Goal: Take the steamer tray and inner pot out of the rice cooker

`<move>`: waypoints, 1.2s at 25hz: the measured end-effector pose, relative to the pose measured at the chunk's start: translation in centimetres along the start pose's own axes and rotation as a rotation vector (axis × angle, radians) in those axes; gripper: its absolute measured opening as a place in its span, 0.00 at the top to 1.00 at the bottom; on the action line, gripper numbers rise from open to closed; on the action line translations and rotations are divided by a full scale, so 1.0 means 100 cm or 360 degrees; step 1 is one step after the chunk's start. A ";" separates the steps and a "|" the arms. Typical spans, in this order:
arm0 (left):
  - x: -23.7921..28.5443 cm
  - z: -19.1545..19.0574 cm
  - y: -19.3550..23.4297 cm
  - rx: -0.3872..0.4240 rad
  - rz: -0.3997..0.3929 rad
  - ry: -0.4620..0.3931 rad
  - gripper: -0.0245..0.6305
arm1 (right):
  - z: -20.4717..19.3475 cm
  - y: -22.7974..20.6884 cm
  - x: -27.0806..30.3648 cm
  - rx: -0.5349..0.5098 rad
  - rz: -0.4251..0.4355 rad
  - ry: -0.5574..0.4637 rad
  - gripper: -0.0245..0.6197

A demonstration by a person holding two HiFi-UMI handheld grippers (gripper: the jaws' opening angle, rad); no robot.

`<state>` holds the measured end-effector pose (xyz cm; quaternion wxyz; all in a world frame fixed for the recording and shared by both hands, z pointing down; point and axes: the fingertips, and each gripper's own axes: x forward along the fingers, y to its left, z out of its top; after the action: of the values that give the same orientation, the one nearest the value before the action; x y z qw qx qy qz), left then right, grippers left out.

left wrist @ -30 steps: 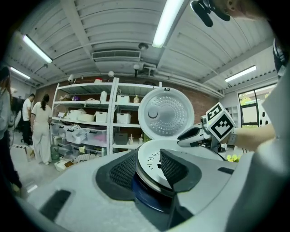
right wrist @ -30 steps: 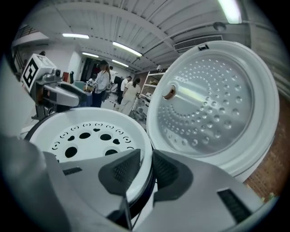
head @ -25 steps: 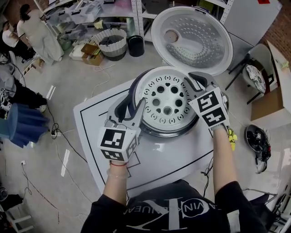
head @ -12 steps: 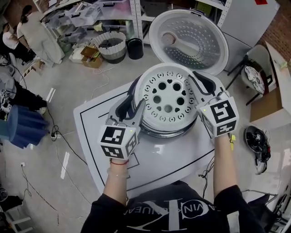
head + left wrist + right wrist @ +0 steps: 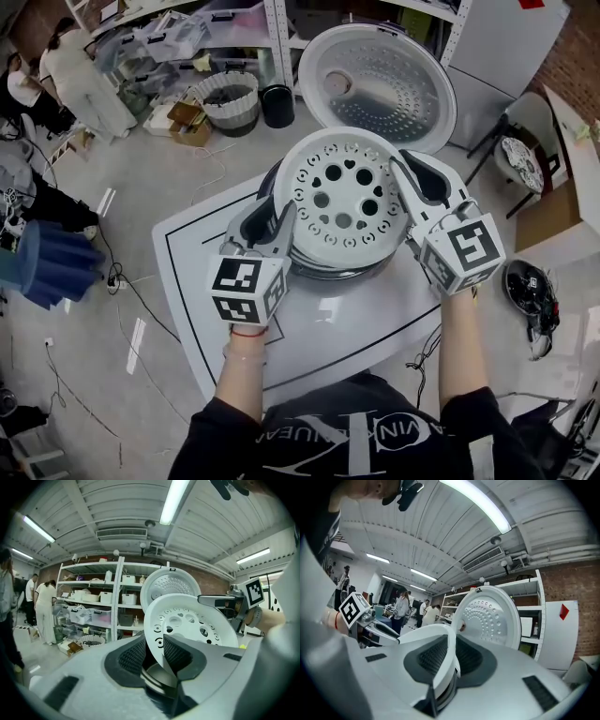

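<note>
Here the steamer tray (image 5: 342,192) hangs tilted above the rice cooker (image 5: 319,272), its rim pinched between the right gripper's (image 5: 408,169) fingers and between the left gripper's (image 5: 277,211), which have just been closing, for a balanced two-sided lift.

Head view steeply down from above the table (image 5: 187,272), close over the tray (image 5: 342,195), left gripper view low at the tray's left rim, facing across it toward shelves (image 5: 93,606), right gripper view low at the opposite rim, taking in much ceiling (image 5: 417,522), all three share tray and lid (image 5: 394,84)
</note>
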<state>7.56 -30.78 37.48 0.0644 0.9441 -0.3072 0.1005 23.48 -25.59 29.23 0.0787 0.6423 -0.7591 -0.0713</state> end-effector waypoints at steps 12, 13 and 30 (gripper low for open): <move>-0.015 0.027 -0.019 -0.0111 0.0117 -0.0190 0.84 | 0.034 -0.001 -0.039 0.0103 0.0056 -0.0225 0.90; -0.018 0.029 -0.019 -0.0111 0.0128 -0.0204 0.85 | 0.037 0.000 -0.040 0.0103 0.0061 -0.0236 0.90; -0.115 0.054 -0.002 -0.0160 0.0488 -0.0410 0.87 | 0.087 0.062 -0.047 0.0115 0.0342 -0.0402 0.90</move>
<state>-0.58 -25.06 29.58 0.0556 0.8869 -0.4577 -0.0277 16.39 -19.90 21.89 -0.0333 0.5457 -0.8294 -0.1153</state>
